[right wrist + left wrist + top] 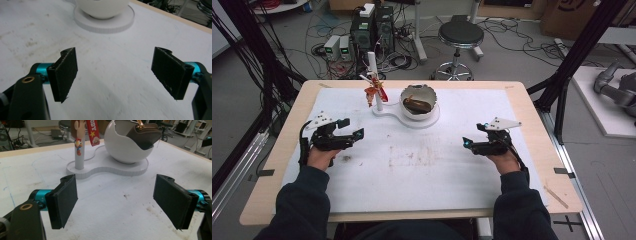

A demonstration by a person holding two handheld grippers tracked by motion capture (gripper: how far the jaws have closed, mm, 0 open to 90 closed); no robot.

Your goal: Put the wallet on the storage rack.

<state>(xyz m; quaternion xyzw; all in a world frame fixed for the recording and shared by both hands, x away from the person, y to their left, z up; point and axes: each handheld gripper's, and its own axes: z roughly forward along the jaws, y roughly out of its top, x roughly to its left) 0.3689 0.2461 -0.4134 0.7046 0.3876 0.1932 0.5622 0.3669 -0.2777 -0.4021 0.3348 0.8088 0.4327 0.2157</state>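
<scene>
A white stand [388, 111] sits at the back middle of the table, with an upright post [373, 75] and a cut-open white bowl [420, 92]. A brown zip pouch [417, 105] lies in the bowl. A keychain [374, 92] with a red strap and a small figure hangs on the post. My left gripper [352, 128] rests on the mat at the left, open and empty, facing the post [79, 157], the bowl [120, 147] and the pouch [145, 135]. At the right, my right gripper [474, 135] is open with nothing between its jaws, and the bowl [102, 7] lies beyond it.
A stained white mat [412, 165] covers the wooden table [532, 115]. Behind the table on the floor stand a black stool [459, 35], computer boxes [372, 30] and loose cables. Black frame struts rise at both sides.
</scene>
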